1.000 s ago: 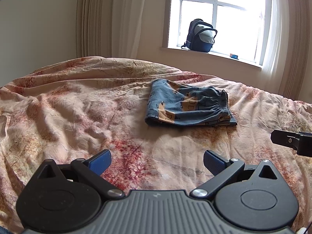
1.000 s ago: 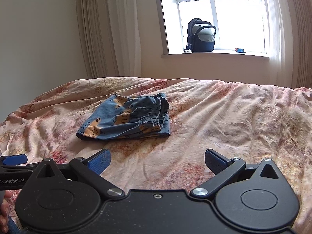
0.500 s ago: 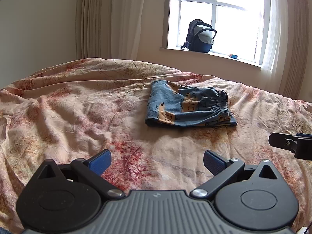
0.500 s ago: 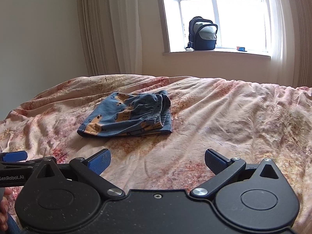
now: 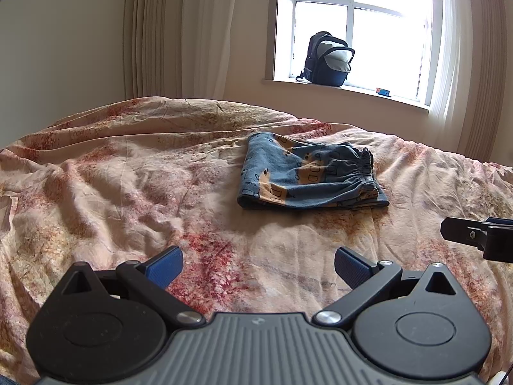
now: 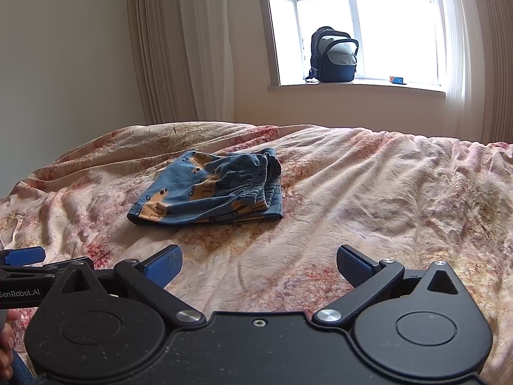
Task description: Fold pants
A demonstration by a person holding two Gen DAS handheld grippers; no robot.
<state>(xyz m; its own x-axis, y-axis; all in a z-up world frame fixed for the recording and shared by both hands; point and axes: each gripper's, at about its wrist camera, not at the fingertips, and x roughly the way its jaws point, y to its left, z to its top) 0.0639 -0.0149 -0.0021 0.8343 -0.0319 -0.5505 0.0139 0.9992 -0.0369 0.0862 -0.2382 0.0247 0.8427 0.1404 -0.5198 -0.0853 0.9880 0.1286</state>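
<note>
While both grippers hang with fingers spread and empty, the folded pants (image 5: pixel 307 176) lie ahead on the bed (image 5: pixel 128 192), long axis left-right, far-right of the left gripper (image 5: pixel 258 268), far-left of the right gripper (image 6: pixel 259 266), neither clearly nearer.

I count one folded pair of pants (image 5: pixel 307 176) at twelve o'clock on one bedspread (image 5: pixel 128 176), one backpack (image 5: pixel 328 59) beyond at one o'clock, and my two grippers, left (image 5: pixel 258 264) and right (image 6: pixel 259 264).
</note>
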